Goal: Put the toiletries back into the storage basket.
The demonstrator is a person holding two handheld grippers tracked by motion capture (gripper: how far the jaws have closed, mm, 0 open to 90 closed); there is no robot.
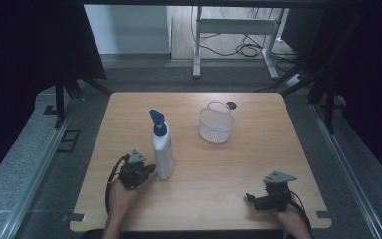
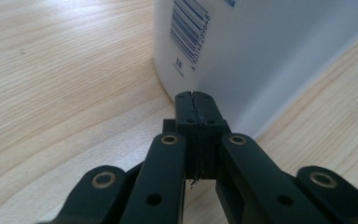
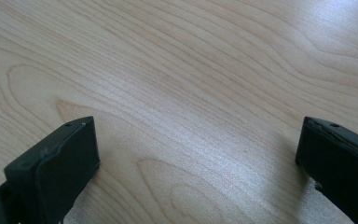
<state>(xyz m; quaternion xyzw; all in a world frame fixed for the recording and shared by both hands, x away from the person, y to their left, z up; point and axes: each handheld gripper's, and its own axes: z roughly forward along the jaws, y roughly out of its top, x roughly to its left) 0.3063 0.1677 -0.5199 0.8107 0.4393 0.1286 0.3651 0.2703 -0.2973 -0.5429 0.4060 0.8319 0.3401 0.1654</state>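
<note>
Left tongs (image 1: 150, 170) clenched, empty, tips just beside the base of the white pump bottle (image 1: 162, 154), near-left on desk (image 1: 238, 164). Bottle upright, blue pump on top. Right tongs (image 1: 249, 197) released, jaws wide apart, low over bare wood near-right. White mesh basket (image 1: 216, 124) far centre, well apart from both.

A light wooden table (image 1: 229, 169) with visible grain stands on a grey floor (image 1: 25, 164) — beyond its far edge a white metal frame on legs (image 1: 234, 30) rises, black cables (image 1: 248, 49) coiled on the floor beneath it. Dark curtains (image 1: 25, 45) hang at both sides.
</note>
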